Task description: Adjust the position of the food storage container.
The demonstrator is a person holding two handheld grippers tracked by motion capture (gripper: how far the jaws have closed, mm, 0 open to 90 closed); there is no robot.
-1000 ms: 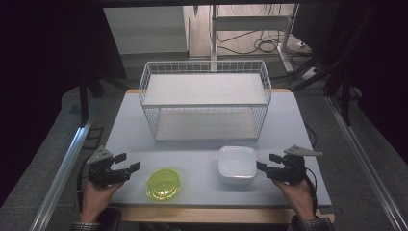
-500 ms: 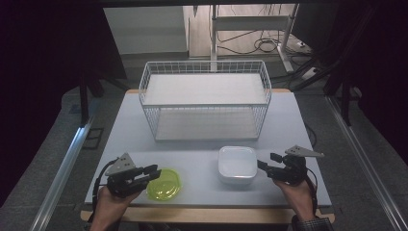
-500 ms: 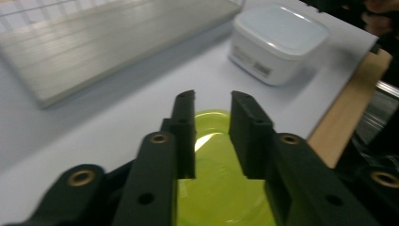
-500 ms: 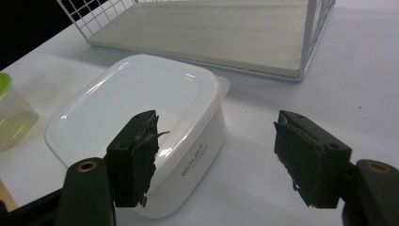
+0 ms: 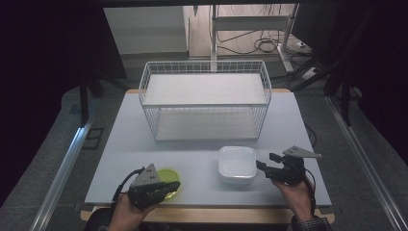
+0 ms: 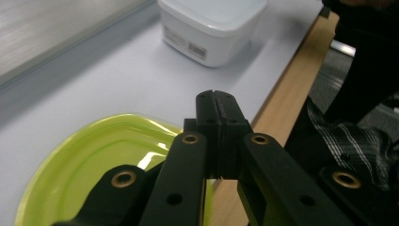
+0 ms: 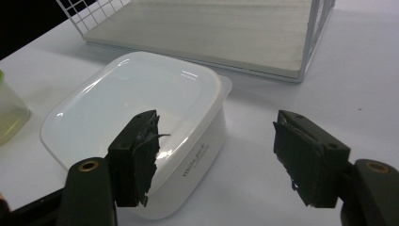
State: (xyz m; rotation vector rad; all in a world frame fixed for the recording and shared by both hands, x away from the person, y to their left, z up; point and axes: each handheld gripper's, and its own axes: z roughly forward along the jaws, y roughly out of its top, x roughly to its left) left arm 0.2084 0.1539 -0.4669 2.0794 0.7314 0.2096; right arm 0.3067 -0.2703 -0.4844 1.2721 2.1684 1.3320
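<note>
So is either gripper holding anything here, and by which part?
The left gripper is shut on the green lid's near rim. The right gripper is open, holding nothing.

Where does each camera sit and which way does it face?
High view: above the near table edge, looking forward and down at the wire basket; both hands and tongs enter from below.
Left gripper view: rides the left tongs, shut, over the green plate.
Right gripper view: rides the right tongs, open beside the white box.
All three share the white box.
</note>
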